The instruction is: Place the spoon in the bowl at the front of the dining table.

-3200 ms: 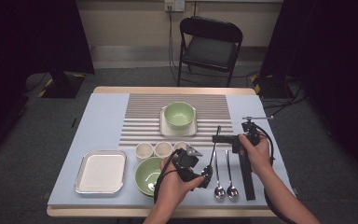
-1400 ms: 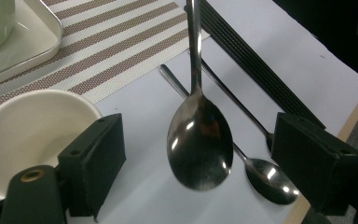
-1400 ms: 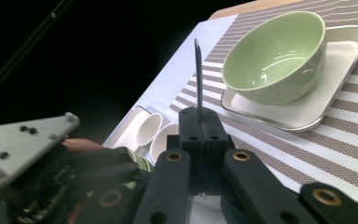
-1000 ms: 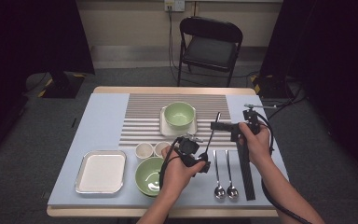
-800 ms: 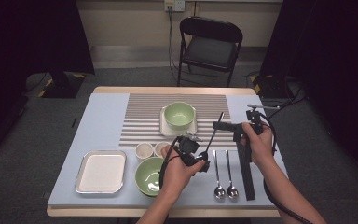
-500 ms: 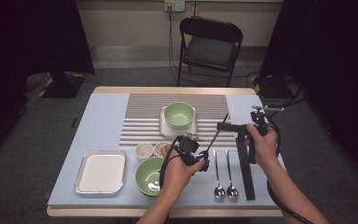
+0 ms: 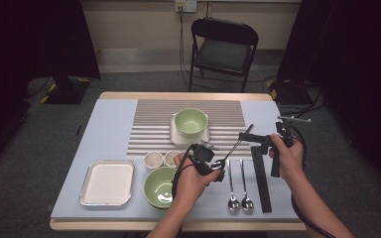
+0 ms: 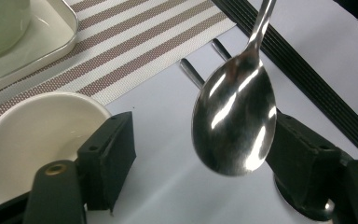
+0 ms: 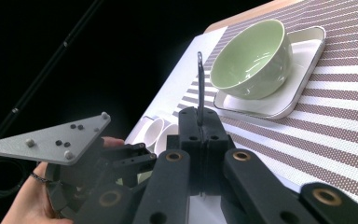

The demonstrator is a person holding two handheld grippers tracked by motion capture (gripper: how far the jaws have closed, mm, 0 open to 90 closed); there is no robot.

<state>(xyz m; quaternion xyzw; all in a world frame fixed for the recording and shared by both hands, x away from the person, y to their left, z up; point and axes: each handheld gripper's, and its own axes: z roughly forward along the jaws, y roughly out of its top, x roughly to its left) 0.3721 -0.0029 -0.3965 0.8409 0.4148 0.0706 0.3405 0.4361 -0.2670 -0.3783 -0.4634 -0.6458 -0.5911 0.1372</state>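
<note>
Steel spoon (image 7: 234, 145) clenched by handle in my right tongs (image 7: 250, 138), bowl end hanging between spread pads of my left tongs (image 7: 217, 168), untouched. Bare counter (image 7: 109, 129) below; black chopsticks (image 7: 260, 178) near right edge.

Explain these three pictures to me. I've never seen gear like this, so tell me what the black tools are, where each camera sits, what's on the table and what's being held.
A person sits at a table with a hand-held two-jaw gripper in each hand. The high view looks down from above; the other two cameras ride on the grippers and look along their black jaws.

The right gripper is shut on the handle of a spoon. Its bowl hangs between the open jaws of the left gripper, whose pads do not press on it.

On the table lie a striped placemat, a green bowl on a small white tray, another green bowl, two small white cups, an empty metal tray, two more spoons and a black strip.
</note>
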